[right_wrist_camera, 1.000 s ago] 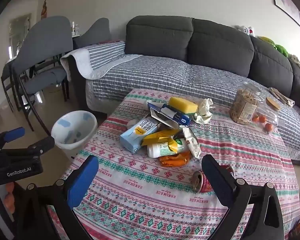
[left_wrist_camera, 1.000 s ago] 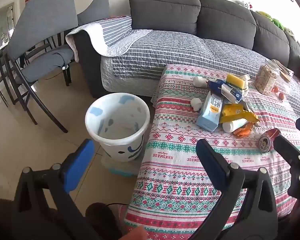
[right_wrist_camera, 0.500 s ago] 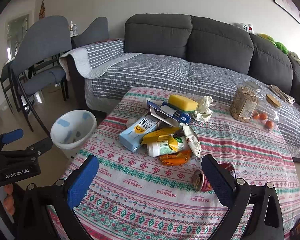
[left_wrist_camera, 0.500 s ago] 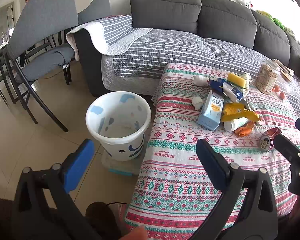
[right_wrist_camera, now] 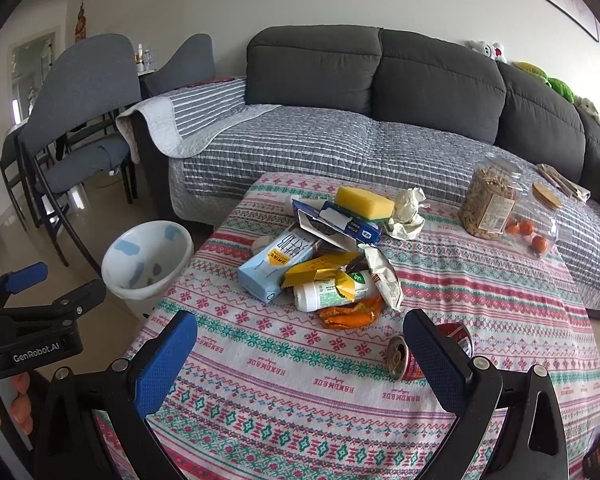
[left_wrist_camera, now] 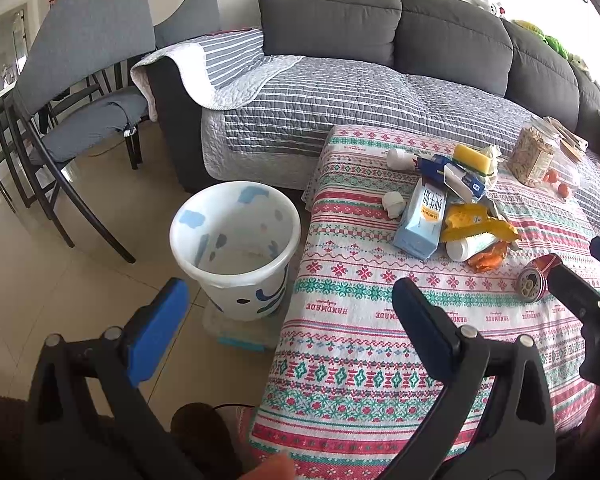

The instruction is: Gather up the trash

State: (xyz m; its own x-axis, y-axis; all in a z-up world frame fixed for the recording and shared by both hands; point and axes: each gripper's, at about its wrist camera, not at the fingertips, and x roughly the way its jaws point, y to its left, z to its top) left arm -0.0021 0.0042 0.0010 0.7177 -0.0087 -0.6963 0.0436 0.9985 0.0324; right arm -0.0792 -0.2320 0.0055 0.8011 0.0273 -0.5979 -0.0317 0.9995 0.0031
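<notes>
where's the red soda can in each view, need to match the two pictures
Left wrist: the red soda can lies on its side at the right edge, on the tablecloth, open end toward the camera.
Right wrist: the can lies low, right of centre, partly behind the right finger.
Shared landmark: the blue milk carton.

The black left gripper (left_wrist_camera: 288, 308) with blue pads gapes wide, holding nothing. The matching right gripper (right_wrist_camera: 300, 340) beside it is likewise spread, empty.
</notes>
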